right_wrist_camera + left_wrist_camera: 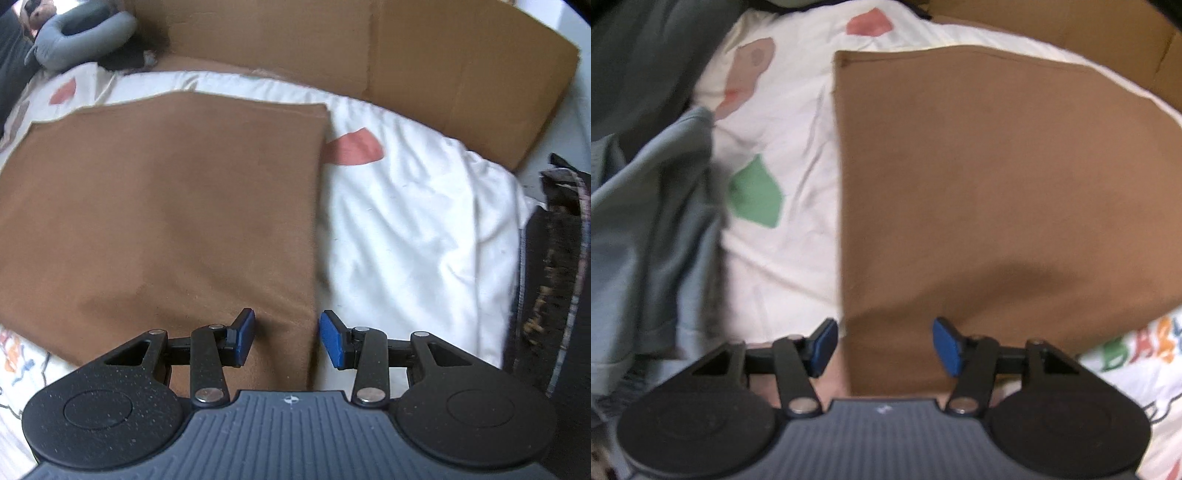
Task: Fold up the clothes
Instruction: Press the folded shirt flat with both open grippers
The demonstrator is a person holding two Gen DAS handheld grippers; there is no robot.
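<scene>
- The white bedsheet (406, 229) with coloured patches covers the whole surface (wrinkled, printed letters at its near edge).
- A brown cloth (979, 192), folded into a flat rectangle, lies on the bedsheet; its left near corner sits at the left gripper, its right near corner at the right gripper.
- A cardboard panel (424, 59) stands along the far side of the brown cloth.
- A grey-blue garment (653, 229) lies crumpled left of the brown cloth, apart from it.
- A grey neck pillow (81, 37) rests at the far-left end of the cardboard (nothing visible inside its ring).
- The left gripper (884, 347) is spread wide, holding nothing, over the cloth's left edge.
- The right gripper (287, 339) is likewise parted and empty, straddling the cloth's right edge.
</scene>
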